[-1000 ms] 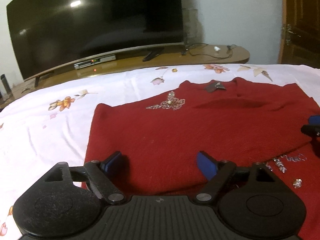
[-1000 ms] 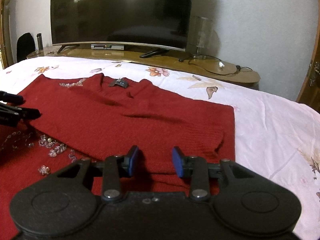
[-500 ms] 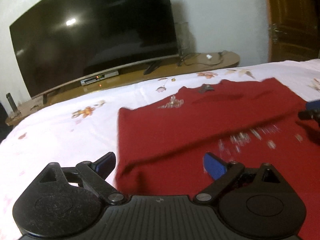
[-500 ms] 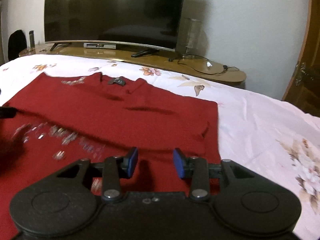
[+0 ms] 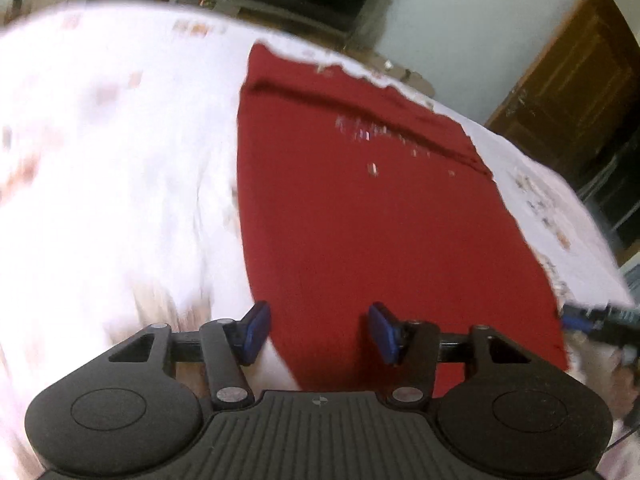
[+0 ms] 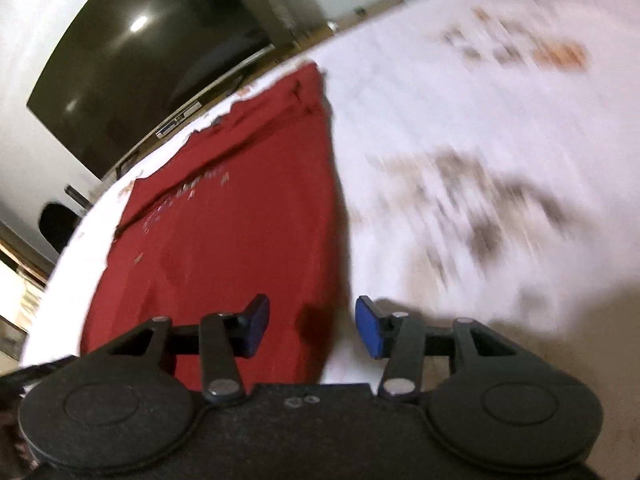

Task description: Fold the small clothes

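On the bed, over a white bedsheet (image 5: 120, 184) with a faint flower print, lies a red knitted sweater (image 5: 380, 232) spread flat, with beaded trim glinting across its upper part. A long crease runs across it near the far end, where a layer looks turned over onto the body, so I judge that a first fold, probably of the top or the sleeves, is in place. The rest lies as one broad panel, so the main folds appear to be left: bringing the sides or the hem over to make a compact packet.

Each pair of tongs sits at a near corner of the sweater. The left tongs (image 5: 318, 332) straddle the near left edge, blue pads apart and closing, with cloth lying below the gap but neither pad pressing on it as far as I can see. The right tongs (image 6: 312, 330) straddle the near right edge (image 6: 320, 280), pads apart and opening, nothing pinched between them. The tip of the right tongs shows at the right margin of the left wrist view, beside the sweater's other near corner.

Both views are smeared by motion. Beyond the bed stand a dark television (image 6: 152, 56) on a low wooden stand and a brown door (image 5: 576, 92). No brand, label or writing is legible anywhere.
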The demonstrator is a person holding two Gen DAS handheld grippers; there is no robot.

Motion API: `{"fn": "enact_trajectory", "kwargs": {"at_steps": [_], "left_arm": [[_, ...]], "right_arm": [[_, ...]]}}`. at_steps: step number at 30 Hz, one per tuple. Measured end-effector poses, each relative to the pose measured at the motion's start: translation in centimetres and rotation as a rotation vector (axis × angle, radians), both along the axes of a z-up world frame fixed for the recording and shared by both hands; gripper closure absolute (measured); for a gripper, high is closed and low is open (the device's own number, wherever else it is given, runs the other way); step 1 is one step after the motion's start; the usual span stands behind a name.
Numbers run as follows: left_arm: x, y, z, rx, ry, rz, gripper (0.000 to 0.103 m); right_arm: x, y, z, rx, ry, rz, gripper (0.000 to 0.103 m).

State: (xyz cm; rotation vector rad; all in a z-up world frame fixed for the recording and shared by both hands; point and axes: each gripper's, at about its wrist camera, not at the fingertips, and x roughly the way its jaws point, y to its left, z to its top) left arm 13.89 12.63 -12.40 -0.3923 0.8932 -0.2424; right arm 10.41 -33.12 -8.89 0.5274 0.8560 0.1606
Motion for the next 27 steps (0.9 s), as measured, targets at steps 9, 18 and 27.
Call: {"fn": "enact_trajectory", "kwargs": {"at_steps": [9, 18, 27], "left_arm": [[-1.1, 2.4, -4.5, -0.404, 0.044, 0.071, 0.048], [0.5, 1.0, -5.1, -0.389, 0.026, 0.076, 0.097], [-2.3, 3.2, -5.4, -0.355, -0.055, 0.096, 0.1]], "right_arm": [[-2.3, 0.0, -3.3, 0.337, 0.057, 0.015, 0.065], [0.9, 2.3, -3.7, 0.313, 0.031, 0.024, 0.097], [-1.9, 1.0, 0.2, 0.166, -0.099, 0.079, 0.098]]}}
